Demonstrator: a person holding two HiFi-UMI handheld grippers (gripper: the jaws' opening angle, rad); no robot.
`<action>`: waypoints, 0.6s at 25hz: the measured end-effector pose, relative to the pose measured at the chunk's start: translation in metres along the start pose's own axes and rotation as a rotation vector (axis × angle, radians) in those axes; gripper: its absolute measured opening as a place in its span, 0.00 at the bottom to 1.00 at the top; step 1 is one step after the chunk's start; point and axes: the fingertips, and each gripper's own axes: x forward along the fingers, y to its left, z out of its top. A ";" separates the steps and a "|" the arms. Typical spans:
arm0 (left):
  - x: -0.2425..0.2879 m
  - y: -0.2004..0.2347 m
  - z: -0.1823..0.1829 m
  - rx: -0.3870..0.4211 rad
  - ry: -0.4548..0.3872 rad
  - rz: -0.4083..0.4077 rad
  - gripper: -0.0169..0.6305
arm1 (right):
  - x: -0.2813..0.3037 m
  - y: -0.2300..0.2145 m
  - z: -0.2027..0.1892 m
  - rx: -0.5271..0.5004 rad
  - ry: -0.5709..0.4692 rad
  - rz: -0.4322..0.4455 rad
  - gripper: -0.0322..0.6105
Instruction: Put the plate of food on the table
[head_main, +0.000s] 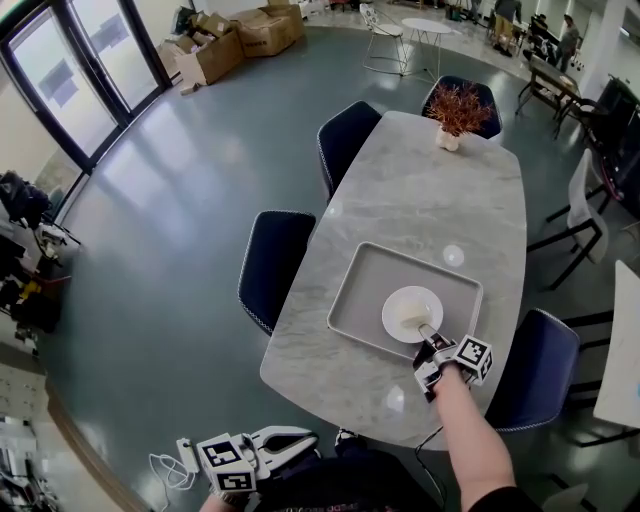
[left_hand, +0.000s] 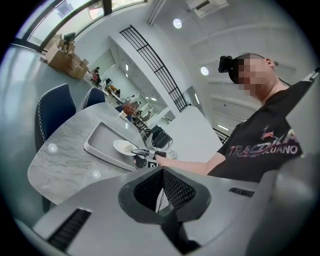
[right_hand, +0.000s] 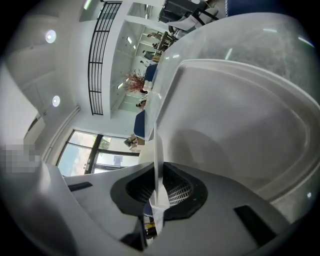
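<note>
Plate (head_main: 399, 304) sits in tray (head_main: 362, 286) on table (head_main: 420, 190).

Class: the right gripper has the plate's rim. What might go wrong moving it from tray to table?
1. The right gripper pinches the plate only at its near rim; it may tilt and the food could slide off.
2. The plate sits inside the tray; lifted too low, it might catch the raised rim.
</note>
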 end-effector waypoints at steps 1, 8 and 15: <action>0.002 0.001 0.000 -0.007 -0.002 0.002 0.04 | 0.002 0.000 0.003 -0.004 0.001 -0.002 0.10; 0.002 0.003 0.001 -0.036 -0.009 0.010 0.04 | 0.010 -0.002 0.011 -0.019 0.010 -0.034 0.10; 0.000 0.007 -0.002 -0.055 -0.017 0.016 0.04 | 0.020 -0.008 0.021 -0.009 -0.014 -0.060 0.10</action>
